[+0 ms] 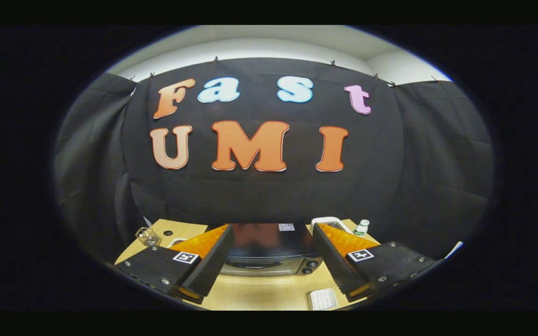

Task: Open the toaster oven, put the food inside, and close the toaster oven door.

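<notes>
The claw (271, 261) is being held wide apart with nothing between its fingers, raised above the light wooden table (269, 291) and looking level at the booth wall.

The dark, box-shaped metal toaster oven (269, 249) is sitting on the table just ahead of the fingers, framed in the gap between them. Its door is appearing shut, with a pale handle bar across the front and round knobs (311, 267) toward the right finger. Judged rigid and heavy, the oven is unlikely to shift; the hinged door probably needs a steady pull, and the handle bar is the sensible place to hook.

A small white ridged slab (322, 298), possibly the food, is lying near the right finger; its stiffness cannot be told.

Beyond the right finger, a small white bottle (361, 227) is standing.
</notes>
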